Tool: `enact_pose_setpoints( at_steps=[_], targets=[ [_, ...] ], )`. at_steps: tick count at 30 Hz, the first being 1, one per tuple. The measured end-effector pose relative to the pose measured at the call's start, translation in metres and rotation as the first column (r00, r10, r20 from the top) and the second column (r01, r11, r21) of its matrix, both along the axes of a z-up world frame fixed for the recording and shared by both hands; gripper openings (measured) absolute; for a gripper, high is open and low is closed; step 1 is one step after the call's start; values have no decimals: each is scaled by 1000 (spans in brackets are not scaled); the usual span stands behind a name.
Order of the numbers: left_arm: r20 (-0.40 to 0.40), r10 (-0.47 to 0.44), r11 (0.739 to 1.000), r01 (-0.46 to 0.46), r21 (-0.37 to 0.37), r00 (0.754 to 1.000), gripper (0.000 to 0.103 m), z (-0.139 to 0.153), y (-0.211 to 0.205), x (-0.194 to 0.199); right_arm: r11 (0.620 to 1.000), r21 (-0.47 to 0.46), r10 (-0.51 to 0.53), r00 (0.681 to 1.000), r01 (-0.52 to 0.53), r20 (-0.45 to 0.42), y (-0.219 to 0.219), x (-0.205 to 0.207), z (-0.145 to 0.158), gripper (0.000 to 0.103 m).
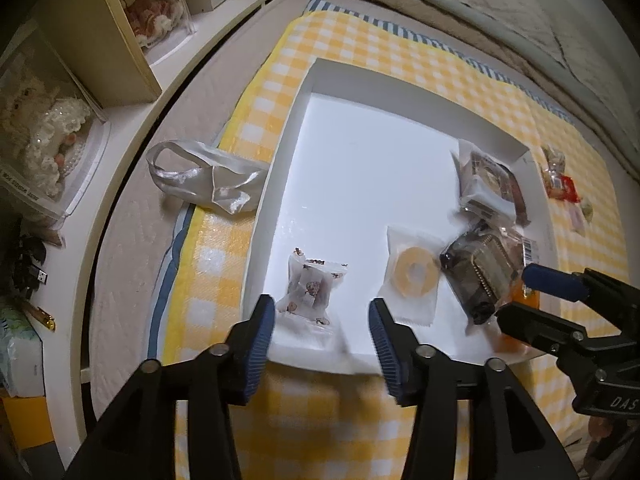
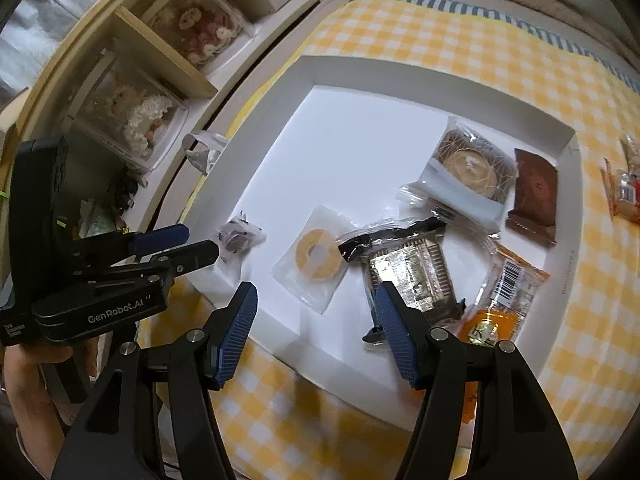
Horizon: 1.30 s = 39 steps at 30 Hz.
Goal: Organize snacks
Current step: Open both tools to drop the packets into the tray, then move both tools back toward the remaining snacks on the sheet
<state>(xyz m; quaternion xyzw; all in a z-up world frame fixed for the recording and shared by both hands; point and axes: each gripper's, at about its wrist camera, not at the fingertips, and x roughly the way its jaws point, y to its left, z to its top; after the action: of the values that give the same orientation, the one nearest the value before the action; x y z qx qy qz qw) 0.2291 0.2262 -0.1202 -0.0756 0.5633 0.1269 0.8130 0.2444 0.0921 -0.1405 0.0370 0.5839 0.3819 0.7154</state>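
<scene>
A white shallow box (image 1: 276,184) (image 2: 256,128) lies on a yellow checked cloth and holds several wrapped snacks. A small candy bag (image 1: 310,292) (image 2: 238,238) lies at its near left corner. A ring biscuit packet (image 1: 414,272) (image 2: 316,258), a dark foil snack (image 1: 476,276) (image 2: 408,276), an orange packet (image 2: 508,292), a round cake packet (image 2: 468,168) and a brown packet (image 2: 534,196) lie further right. My left gripper (image 1: 322,340) is open and empty just above the candy bag. My right gripper (image 2: 316,328) is open and empty over the box's near edge.
A silvery ribbon bag (image 1: 208,180) lies left of the box. More loose snacks (image 1: 560,184) (image 2: 624,188) lie on the cloth at the right. A shelf (image 1: 132,56) with boxed dolls runs along the left. A quilted blanket (image 1: 480,8) lies behind.
</scene>
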Motion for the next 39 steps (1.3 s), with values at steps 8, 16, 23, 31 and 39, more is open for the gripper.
enact_pose_setpoints(
  at_steps=[8,16,23,31,39],
  targets=[
    [21,11,1000,-11,20,1000,75,15,-1,-12,1000,-8,-22,998,23,55,-14,-4,10,87],
    [52,8,998,-12,67,999,102,34,-8,-22,998,-36,-54,990,59,129,-30,-8,25,101],
    [86,-1,998,-4,59,996,103,53,-9,-34,992,-77,-79,979,96,190,-41,-12,35,103],
    [125,-27,998,19,64,992,103,73,-23,-45,988,-81,-112,963,135,245,-58,-17,52,103],
    [155,-74,996,66,60,985,103,82,-47,-36,973,-78,-186,937,218,294,-96,-14,68,103]
  ],
)
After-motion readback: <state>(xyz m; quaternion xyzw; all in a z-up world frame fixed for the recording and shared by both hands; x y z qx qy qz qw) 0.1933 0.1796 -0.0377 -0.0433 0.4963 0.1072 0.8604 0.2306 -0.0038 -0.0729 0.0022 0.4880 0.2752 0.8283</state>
